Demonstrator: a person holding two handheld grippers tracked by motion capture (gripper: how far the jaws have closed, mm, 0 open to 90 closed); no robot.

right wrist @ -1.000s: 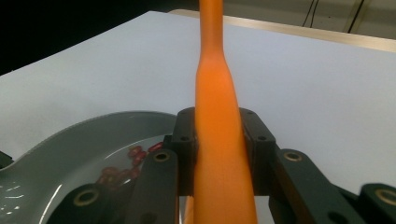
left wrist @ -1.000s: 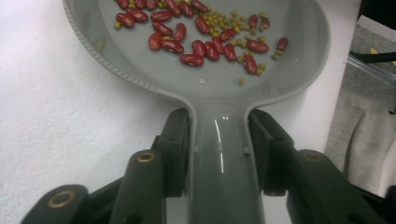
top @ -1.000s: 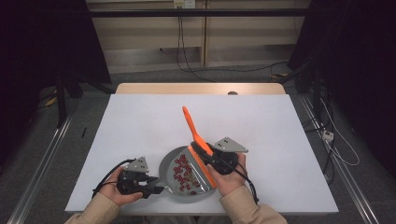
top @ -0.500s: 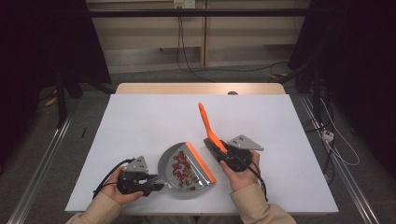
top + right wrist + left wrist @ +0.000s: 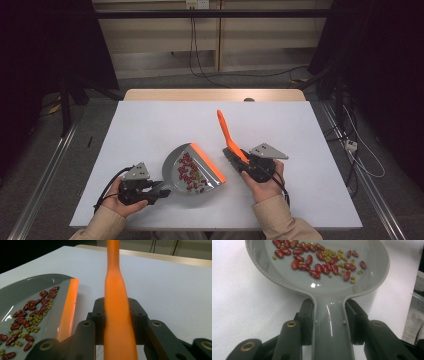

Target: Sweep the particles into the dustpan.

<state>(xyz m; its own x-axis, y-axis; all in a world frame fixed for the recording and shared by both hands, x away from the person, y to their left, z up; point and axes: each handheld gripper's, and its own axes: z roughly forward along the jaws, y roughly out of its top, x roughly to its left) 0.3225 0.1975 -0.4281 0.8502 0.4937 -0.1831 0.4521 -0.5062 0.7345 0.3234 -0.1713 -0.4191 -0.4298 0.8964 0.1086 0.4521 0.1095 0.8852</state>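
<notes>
Left tongs (image 5: 329, 322) clamp the grey dustpan (image 5: 192, 170) handle (left gripper view resolves red beans (image 5: 319, 263) plus small green ones). Right tongs (image 5: 117, 322) grip the orange brush (image 5: 227, 135), just right of the pan's lip.

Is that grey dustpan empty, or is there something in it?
Not empty. The dustpan holds a loose scatter of red beans and small yellowish-green ones, spread over part of its floor rather than filling it.
</notes>
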